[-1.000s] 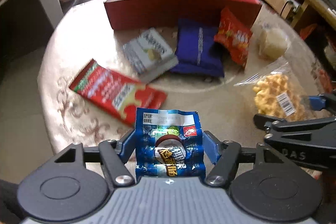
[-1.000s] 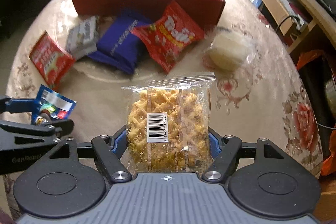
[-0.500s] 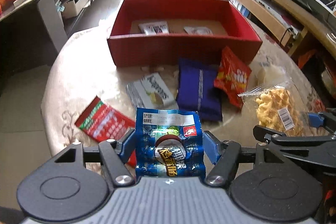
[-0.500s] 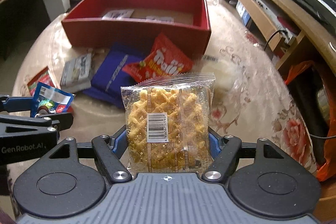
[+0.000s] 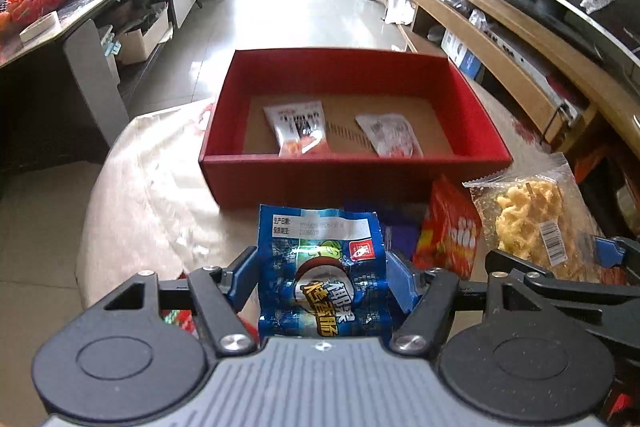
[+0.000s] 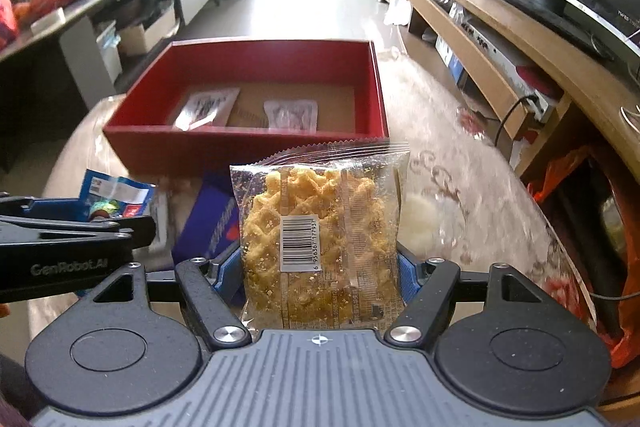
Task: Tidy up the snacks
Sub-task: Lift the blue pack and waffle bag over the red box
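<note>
Blue snack packet (image 5: pixel 322 275) clamped in left hand-held gripper (image 5: pixel 322 281).

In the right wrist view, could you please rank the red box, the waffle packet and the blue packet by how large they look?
1. red box
2. waffle packet, enlarged by nearness in the right gripper
3. blue packet, partly hidden by the left gripper
</note>
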Available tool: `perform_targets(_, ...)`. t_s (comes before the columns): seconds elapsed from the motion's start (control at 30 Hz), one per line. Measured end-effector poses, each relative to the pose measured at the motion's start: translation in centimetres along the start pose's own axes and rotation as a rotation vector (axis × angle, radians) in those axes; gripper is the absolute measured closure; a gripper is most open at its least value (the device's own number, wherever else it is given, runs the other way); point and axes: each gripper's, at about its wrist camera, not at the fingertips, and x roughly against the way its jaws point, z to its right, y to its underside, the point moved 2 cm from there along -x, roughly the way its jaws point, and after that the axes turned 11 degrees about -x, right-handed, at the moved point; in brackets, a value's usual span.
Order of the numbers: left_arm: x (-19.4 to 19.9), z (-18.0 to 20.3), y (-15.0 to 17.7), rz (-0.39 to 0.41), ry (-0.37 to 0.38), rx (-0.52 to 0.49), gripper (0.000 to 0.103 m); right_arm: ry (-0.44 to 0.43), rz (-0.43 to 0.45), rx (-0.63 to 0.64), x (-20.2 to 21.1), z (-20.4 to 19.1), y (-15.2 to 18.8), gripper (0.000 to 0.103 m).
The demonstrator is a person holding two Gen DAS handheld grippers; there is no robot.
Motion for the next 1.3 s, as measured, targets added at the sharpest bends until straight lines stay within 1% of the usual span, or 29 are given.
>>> perform_targets(0.27,-1.3,-0.3,-2.5,0.015,-0.001,0.004,0.037,-0.002,0.031,-0.040,-1.0,0.2,-2.6,0.025)
perform_targets(0.63,-2.2,-0.3,-5.0,0.046,-0.032,-0.006,0.037,-0.005,0.057,-0.067,-2.2,0.3,-4.9,0.025)
perform_targets(0.97,-3.5,-1.0,-7.5,0.071,-0.060,0.008,0.037,-0.005,0.082,-0.071,-3.5,-0.1,-7.5,0.025)
perform_targets(1.3,-5.4,-1.8,-9.3,0.057,-0.086,0.028,0.037,-0.011,0.083,-0.065,-5.6,-0.5,-9.2,0.025)
